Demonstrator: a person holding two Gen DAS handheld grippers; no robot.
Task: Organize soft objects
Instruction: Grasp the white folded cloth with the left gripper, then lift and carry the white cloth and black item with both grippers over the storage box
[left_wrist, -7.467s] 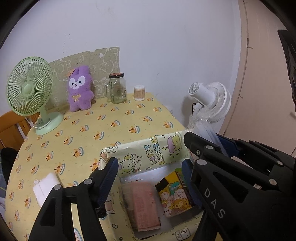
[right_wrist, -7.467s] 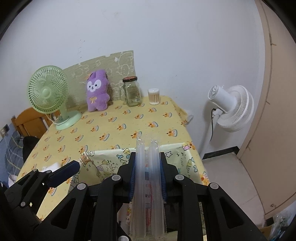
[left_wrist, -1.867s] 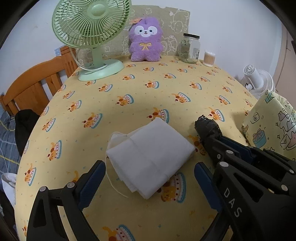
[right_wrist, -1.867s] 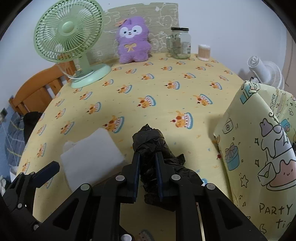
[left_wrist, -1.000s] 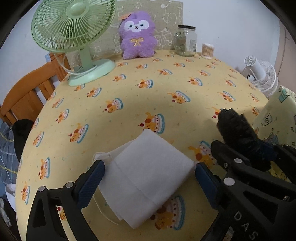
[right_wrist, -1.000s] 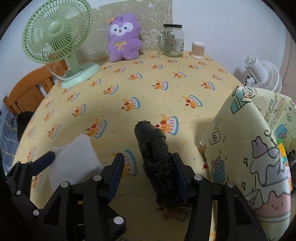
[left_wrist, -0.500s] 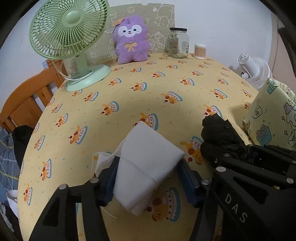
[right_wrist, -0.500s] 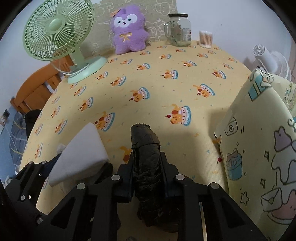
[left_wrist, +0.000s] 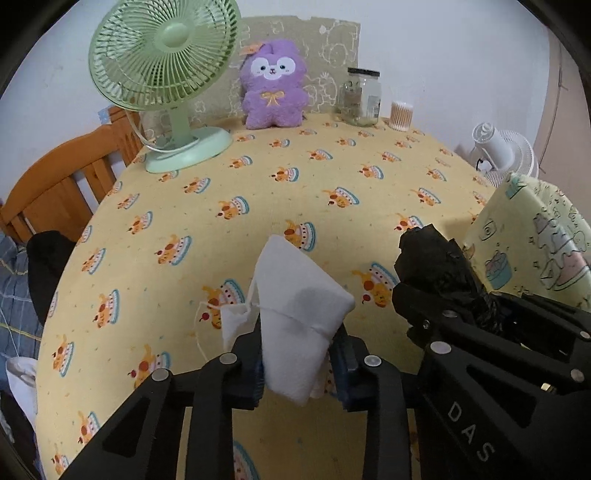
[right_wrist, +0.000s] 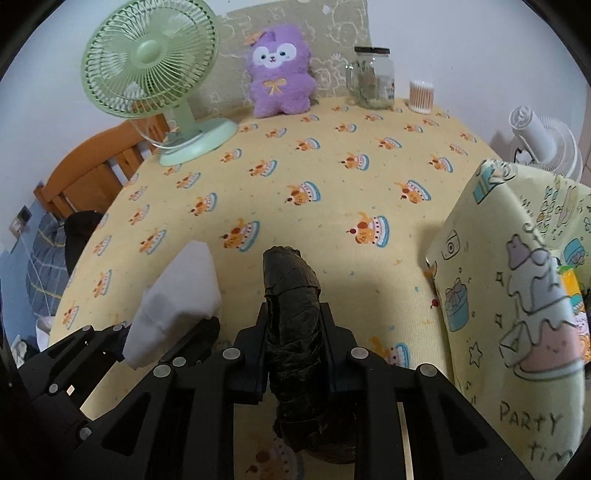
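White cloth (left_wrist: 295, 317) pinched in left tool (left_wrist: 297, 363).

There were two fans: one green fan (left_wrist: 162, 74) and one white fan (left_wrist: 498, 151). There was one purple bunny toy (left_wrist: 273, 85), one glass jar (left_wrist: 362, 96), one white folded cloth (left_wrist: 295, 306), one black roll (right_wrist: 295, 314) and one party bag (right_wrist: 517, 295).

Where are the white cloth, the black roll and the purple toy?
white cloth (left_wrist: 295, 295), left wrist view, folded middle.
black roll (right_wrist: 291, 291), right wrist view, upper body.
purple toy (right_wrist: 279, 79), right wrist view, belly.
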